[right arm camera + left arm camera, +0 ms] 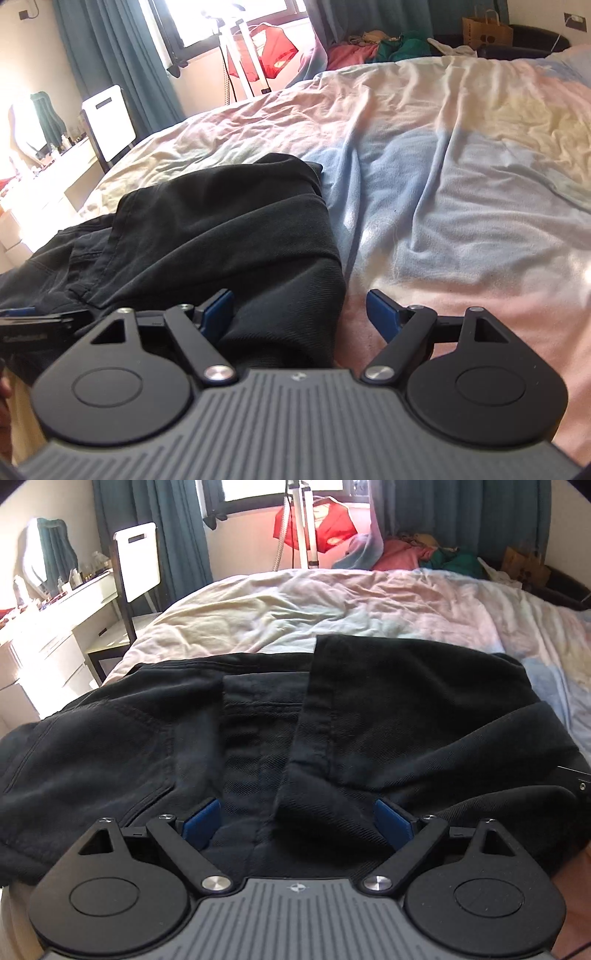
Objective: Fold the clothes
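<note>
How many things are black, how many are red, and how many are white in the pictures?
Black: 1, the black trousers on the bed
Red: 1, the red bag by the window
White: 2, the white chair and the white dresser
Total: 4

Right gripper [300,314] gapes over black garment [221,229], perhaps touching.
</note>
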Available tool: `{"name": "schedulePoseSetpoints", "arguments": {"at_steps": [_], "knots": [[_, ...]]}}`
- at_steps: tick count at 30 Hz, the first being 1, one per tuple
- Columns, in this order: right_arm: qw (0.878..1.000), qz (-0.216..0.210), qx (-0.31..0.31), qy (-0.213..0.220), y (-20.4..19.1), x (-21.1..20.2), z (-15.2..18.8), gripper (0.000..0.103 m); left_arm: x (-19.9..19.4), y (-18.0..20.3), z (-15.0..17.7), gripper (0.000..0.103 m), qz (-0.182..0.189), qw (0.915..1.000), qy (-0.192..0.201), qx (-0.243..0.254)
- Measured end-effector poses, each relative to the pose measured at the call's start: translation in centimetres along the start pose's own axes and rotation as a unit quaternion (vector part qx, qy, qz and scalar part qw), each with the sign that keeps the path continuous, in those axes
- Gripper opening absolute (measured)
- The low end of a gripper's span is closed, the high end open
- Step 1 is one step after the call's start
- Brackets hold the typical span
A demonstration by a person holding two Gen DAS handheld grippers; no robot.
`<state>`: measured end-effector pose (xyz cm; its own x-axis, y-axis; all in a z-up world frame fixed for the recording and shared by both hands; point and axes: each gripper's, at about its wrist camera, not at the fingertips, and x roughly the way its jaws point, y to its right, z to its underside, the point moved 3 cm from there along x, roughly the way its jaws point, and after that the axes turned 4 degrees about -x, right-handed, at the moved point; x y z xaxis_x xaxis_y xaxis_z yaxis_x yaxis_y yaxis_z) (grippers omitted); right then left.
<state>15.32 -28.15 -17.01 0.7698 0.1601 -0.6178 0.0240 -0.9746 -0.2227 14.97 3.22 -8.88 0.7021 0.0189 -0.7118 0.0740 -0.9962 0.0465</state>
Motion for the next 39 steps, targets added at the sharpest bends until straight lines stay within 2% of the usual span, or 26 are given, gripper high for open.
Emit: {"name": "schedulePoseSetpoints", "arguments": {"at_steps": [5,8,10,11,12,13,14,16,17,20,22,23,24,25,26,28,29,33,35,39], "knots": [[0.999,0.004,-0.023,0.024,-0.7,-1.4,0.0,0.081,-5.4,-4.9,2.0,0.096,0.010,0.9988,0.027,-0.039],[0.999,0.004,-0.032,0.039,-1.0,-2.3,0.1,0.081,-7.4,-9.1,3.0,0.101,0.031,0.9929,0.029,-0.111],[0.998,0.004,-0.037,0.050,-1.2,-2.8,0.2,0.081,-7.9,-12.5,3.6,0.101,0.033,0.9829,0.014,-0.181],[0.998,0.004,-0.040,0.055,-1.3,-3.1,0.2,0.081,-7.7,-14.4,3.9,0.101,0.028,0.9718,0.002,-0.234],[0.997,0.004,-0.043,0.060,-1.5,-3.4,0.2,0.081,-7.4,-16.2,4.2,0.101,0.030,0.9570,-0.008,-0.288],[0.997,0.004,-0.046,0.065,-1.6,-3.6,0.3,0.081,-6.8,-17.8,4.5,0.101,0.048,0.9385,-0.014,-0.342],[0.996,0.004,-0.049,0.070,-1.7,-3.9,0.3,0.081,-6.1,-19.2,4.7,0.101,0.080,0.9157,-0.016,-0.394],[0.994,0.000,-0.062,0.086,-2.2,-4.4,0.5,0.081,-4.6,-21.9,5.2,0.100,0.139,0.8602,-0.018,-0.490],[0.993,0.000,-0.071,0.092,-2.5,-4.5,0.6,0.081,-4.0,-23.0,5.3,0.099,0.145,0.8395,-0.010,-0.524],[0.990,-0.006,-0.092,0.109,-3.6,-4.6,0.6,0.081,-2.7,-26.0,5.9,0.096,0.116,0.7959,0.020,-0.594],[0.987,-0.013,-0.103,0.120,-4.4,-4.6,0.4,0.081,-1.8,-28.1,6.2,0.083,0.095,0.7630,0.040,-0.638],[0.986,-0.017,-0.109,0.126,-4.8,-4.6,0.4,0.081,-1.4,-28.9,6.3,0.078,0.094,0.7500,0.051,-0.653],[0.985,-0.021,-0.115,0.129,-5.2,-4.5,0.3,0.081,-1.2,-29.5,6.1,0.074,0.097,0.7477,0.061,-0.654],[0.986,-0.028,-0.122,0.114,-5.7,-3.8,0.5,0.081,-1.1,-30.0,5.8,0.070,0.098,0.7514,0.070,-0.649],[0.986,-0.034,-0.128,0.098,-6.2,-3.1,0.7,0.081,-1.1,-30.2,5.4,0.066,0.090,0.7606,0.080,-0.638],[0.987,-0.048,-0.140,0.066,-7.2,-1.8,1.1,0.081,-1.6,-30.2,4.5,0.056,0.062,0.7868,0.099,-0.606],[0.986,-0.054,-0.146,0.050,-7.6,-1.1,1.3,0.081,-1.8,-30.1,4.0,0.045,0.049,0.7995,0.108,-0.589],[0.982,-0.081,-0.171,-0.013,-9.5,1.6,2.1,0.081,-3.0,-28.8,2.2,0.024,0.000,0.8473,0.132,-0.514],[0.977,-0.087,-0.197,-0.010,-9.7,2.2,2.9,0.083,-4.1,-27.9,1.2,0.022,-0.011,0.8602,0.146,-0.489],[0.979,-0.094,-0.179,-0.011,-9.4,1.6,2.4,0.083,-6.0,-24.8,-1.5,0.020,-0.045,0.8889,0.175,-0.421]]}}
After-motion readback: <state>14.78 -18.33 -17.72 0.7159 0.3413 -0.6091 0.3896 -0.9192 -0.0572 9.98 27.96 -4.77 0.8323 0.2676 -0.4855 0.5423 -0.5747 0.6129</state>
